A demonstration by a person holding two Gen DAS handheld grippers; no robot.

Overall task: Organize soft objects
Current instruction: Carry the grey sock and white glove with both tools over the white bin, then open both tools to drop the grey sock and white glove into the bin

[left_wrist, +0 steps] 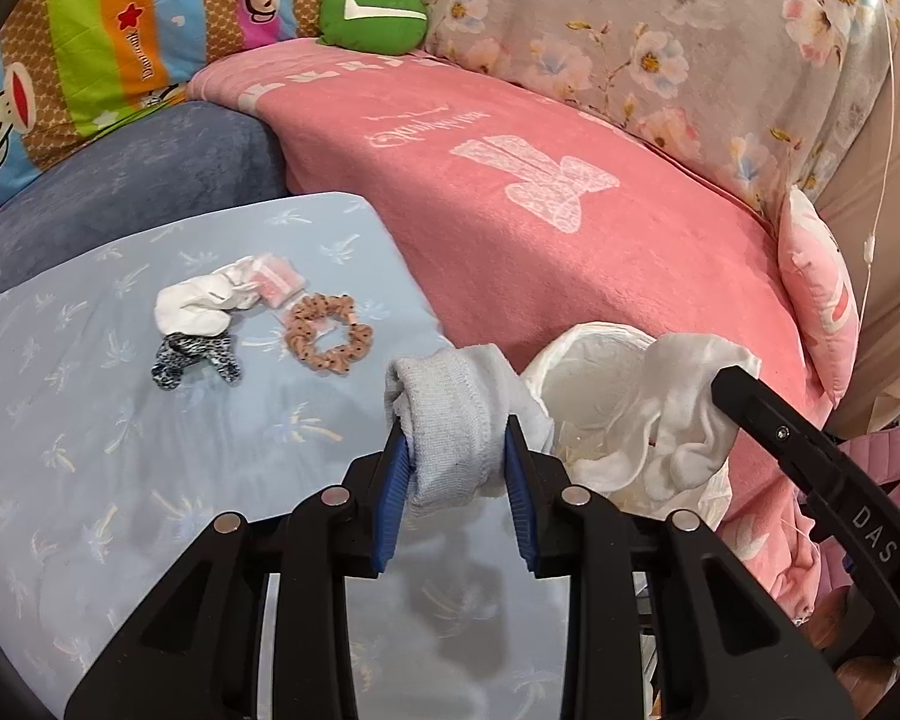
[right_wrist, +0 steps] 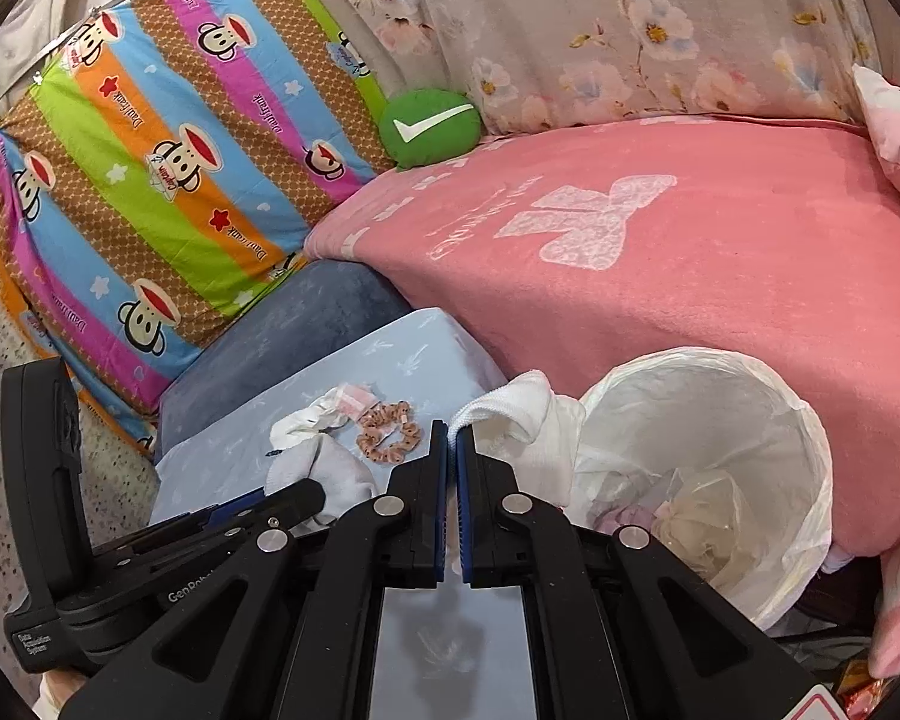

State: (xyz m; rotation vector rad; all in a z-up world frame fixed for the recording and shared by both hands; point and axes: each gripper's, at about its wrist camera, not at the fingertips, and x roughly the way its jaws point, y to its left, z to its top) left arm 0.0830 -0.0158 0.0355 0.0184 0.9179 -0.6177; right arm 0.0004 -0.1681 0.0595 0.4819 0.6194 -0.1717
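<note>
Our left gripper [left_wrist: 457,450] clasps a rolled pale-grey knitted sock [left_wrist: 450,420] above the light-blue patterned cushion [left_wrist: 90,450]; our right gripper [right_wrist: 452,450] pinches a white cloth sock [right_wrist: 522,426] beside the white plastic-lined bin [right_wrist: 810,438]

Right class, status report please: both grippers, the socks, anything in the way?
Left gripper shut on grey sock. Right gripper shut on white sock, beside lined bin. Path to bin looks clear.

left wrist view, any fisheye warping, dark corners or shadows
Left wrist view: dark corners, the pink blanket edge bows, a soft shadow of the held grey sock falls on the blue sheet. Right wrist view: same vignette, even light.
</note>
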